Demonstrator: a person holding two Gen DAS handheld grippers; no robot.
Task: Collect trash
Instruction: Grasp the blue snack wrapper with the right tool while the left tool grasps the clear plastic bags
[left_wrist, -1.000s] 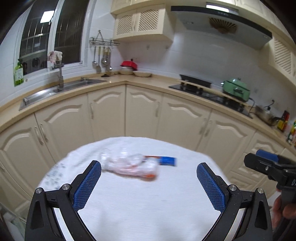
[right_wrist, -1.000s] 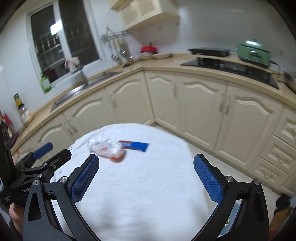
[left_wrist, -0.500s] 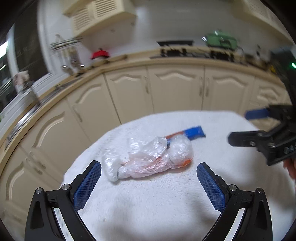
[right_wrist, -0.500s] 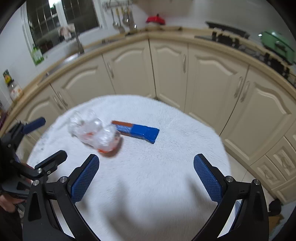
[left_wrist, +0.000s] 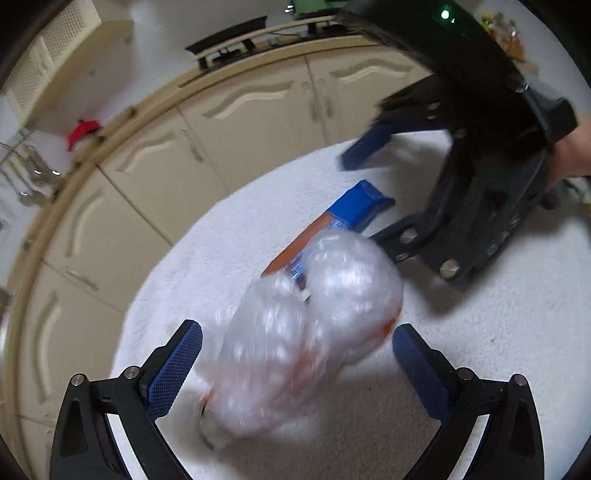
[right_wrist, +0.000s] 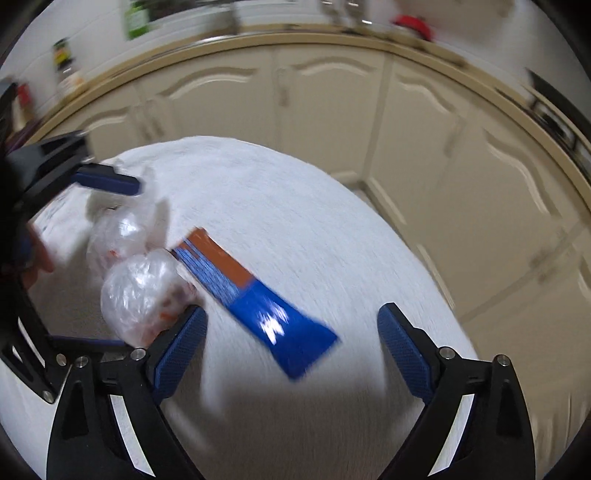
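On white towel-covered round table (right_wrist: 332, 229): both grippers dropped in. Left gripper (left_wrist: 297, 363) wide open astride crumpled clear plastic bag (left_wrist: 306, 332); right gripper (right_wrist: 291, 339) just narrowing, not gripping, over flat blue-orange wrapper (right_wrist: 258, 299). 2 grabs imminent imo.

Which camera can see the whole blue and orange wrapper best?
The right wrist view. There the blue and orange wrapper lies in the open on the white cloth, nearly all showing, though blurred. In the left wrist view the crumpled clear plastic bag covers its near end, so only part shows.

Bright indoor light, motion blur, fisheye-warped dark edges
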